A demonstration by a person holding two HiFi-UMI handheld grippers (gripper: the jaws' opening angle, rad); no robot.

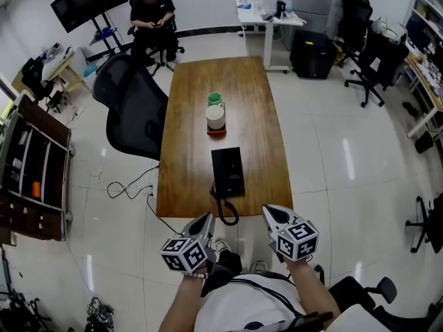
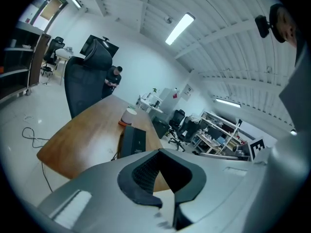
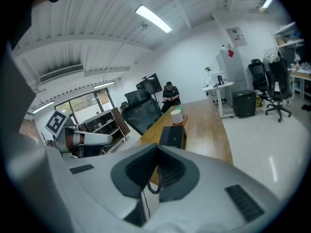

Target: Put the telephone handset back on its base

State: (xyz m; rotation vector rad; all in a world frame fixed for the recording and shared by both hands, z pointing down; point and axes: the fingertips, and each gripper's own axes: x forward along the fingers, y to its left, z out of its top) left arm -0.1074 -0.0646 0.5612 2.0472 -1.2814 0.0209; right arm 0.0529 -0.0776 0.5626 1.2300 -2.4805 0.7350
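Observation:
A black telephone [image 1: 228,171] lies flat near the front edge of the brown wooden table [image 1: 256,102]. Its coiled cord [image 1: 226,211] loops down over that edge. From here the handset looks to be lying along the phone's left side [image 2: 124,141], but I cannot tell it clearly from the base. Both grippers hang below the table's front edge, short of the phone and touching nothing. My left gripper [image 1: 205,220] is shut and empty, as the left gripper view [image 2: 162,174] shows. My right gripper [image 1: 270,214] also has its jaws together with nothing between them [image 3: 156,173].
A white cup [image 1: 216,117] on an orange mat and a green thing [image 1: 214,99] stand mid-table behind the phone. A black office chair [image 1: 135,109] sits at the table's left side. A seated person [image 1: 153,16] is beyond the far end. A cable [image 1: 124,185] trails on the floor.

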